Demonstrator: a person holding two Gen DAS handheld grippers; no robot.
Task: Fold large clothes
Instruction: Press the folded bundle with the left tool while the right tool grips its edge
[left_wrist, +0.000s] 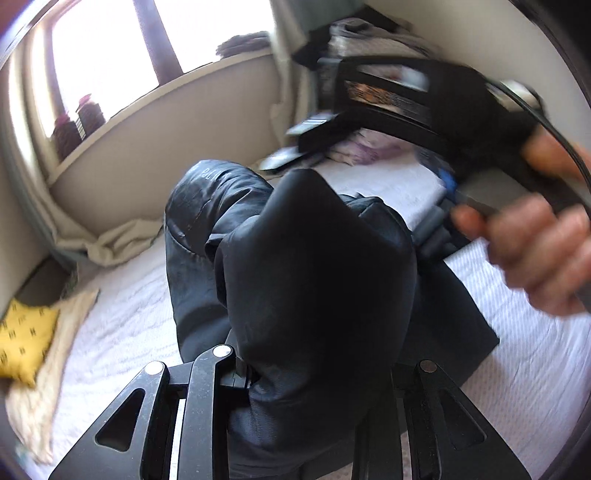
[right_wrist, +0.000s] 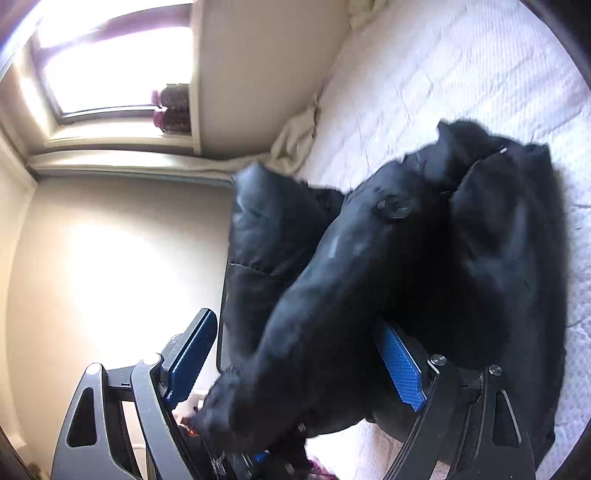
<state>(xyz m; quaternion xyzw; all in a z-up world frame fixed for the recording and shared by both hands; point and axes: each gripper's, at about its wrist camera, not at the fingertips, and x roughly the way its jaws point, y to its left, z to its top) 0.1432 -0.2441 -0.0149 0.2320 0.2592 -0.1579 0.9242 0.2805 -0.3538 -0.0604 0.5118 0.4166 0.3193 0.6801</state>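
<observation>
A large black padded jacket (left_wrist: 295, 266) lies bunched on the white bed (left_wrist: 122, 325). In the left wrist view it drapes over my left gripper (left_wrist: 295, 373) and hides the fingertips, so the jaw state is unclear. The right gripper (left_wrist: 436, 229), held in a hand (left_wrist: 535, 251), is at the jacket's right edge. In the right wrist view my right gripper (right_wrist: 295, 354) is open, its blue pads (right_wrist: 402, 365) wide apart with a fold of the jacket (right_wrist: 406, 258) lying between them.
A yellow cushion (left_wrist: 22, 339) and a cream cloth (left_wrist: 48, 373) lie at the bed's left. The beige wall (left_wrist: 184, 129) and window sill with pots (left_wrist: 77, 125) run behind. A pile of clothes (left_wrist: 354, 33) sits at the far end.
</observation>
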